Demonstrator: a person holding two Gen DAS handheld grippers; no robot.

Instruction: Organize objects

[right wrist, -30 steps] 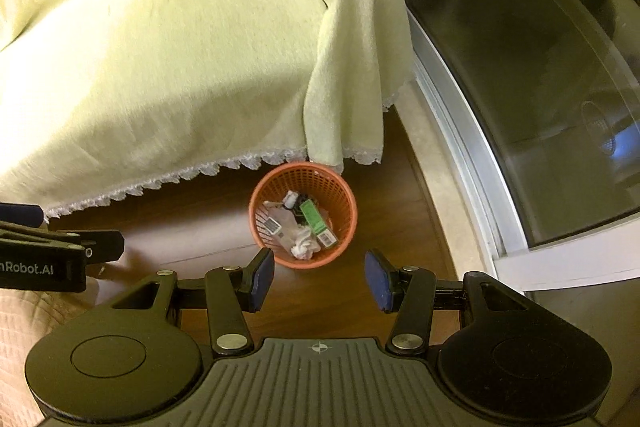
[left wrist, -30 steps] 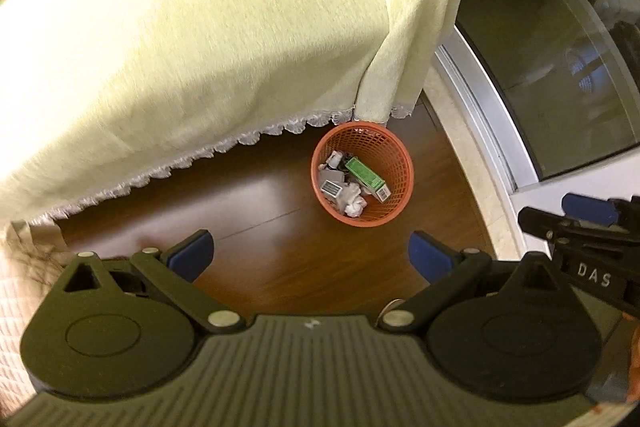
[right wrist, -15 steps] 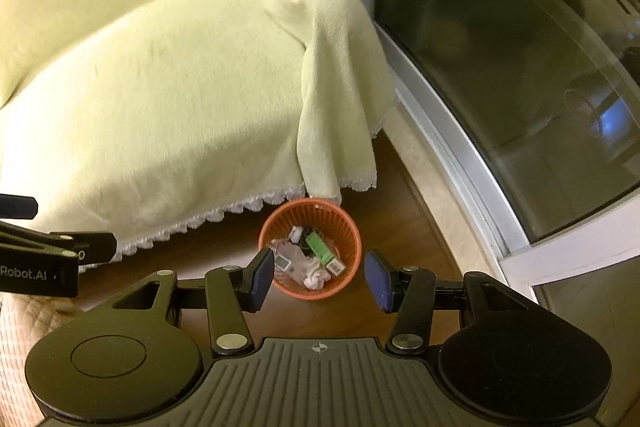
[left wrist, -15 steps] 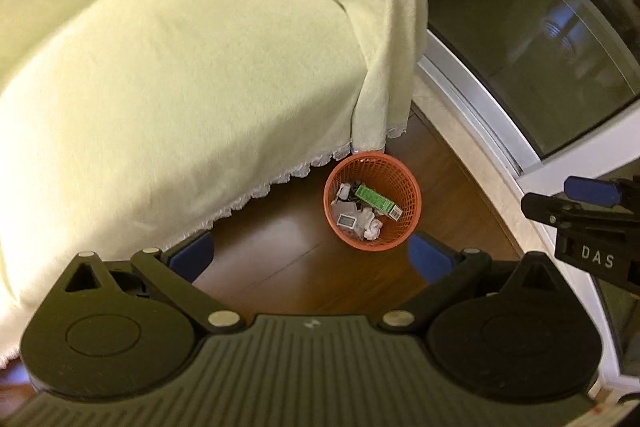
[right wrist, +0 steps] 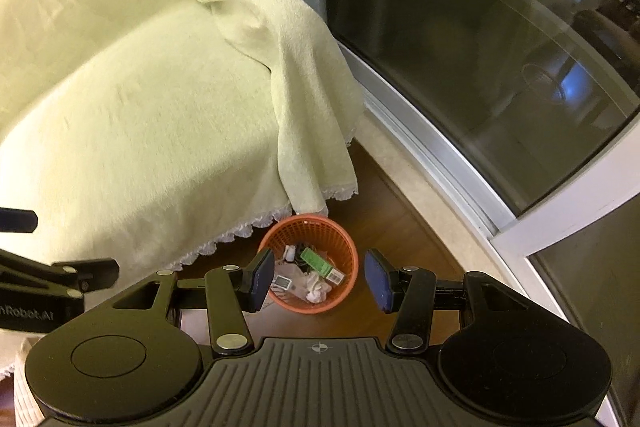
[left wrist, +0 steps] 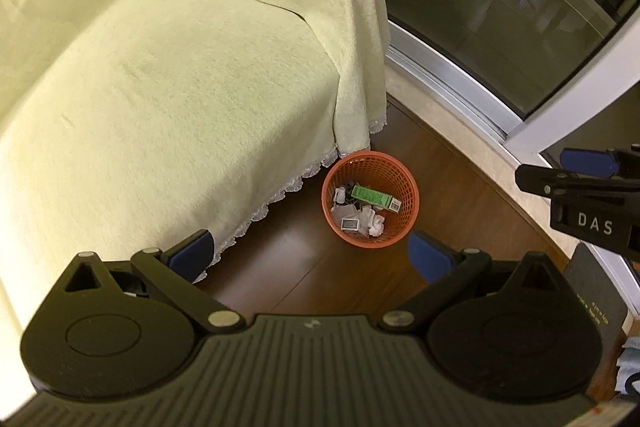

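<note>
left wrist view: orange basket [left wrist: 370, 201] on dark wood floor [left wrist: 304, 267] beside draped sofa [left wrist: 160, 87]; both grippers' fingers wide, empty.

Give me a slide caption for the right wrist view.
Open right tool above an orange basket of discarded packaging beside a covered sofa.

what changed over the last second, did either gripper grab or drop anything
Nothing grabbed or dropped. Both views pulled up and away: the orange bin looks smaller and more of the couch cover and window shows. The left gripper and right gripper stayed open and empty; the bin's contents look unchanged.
</note>
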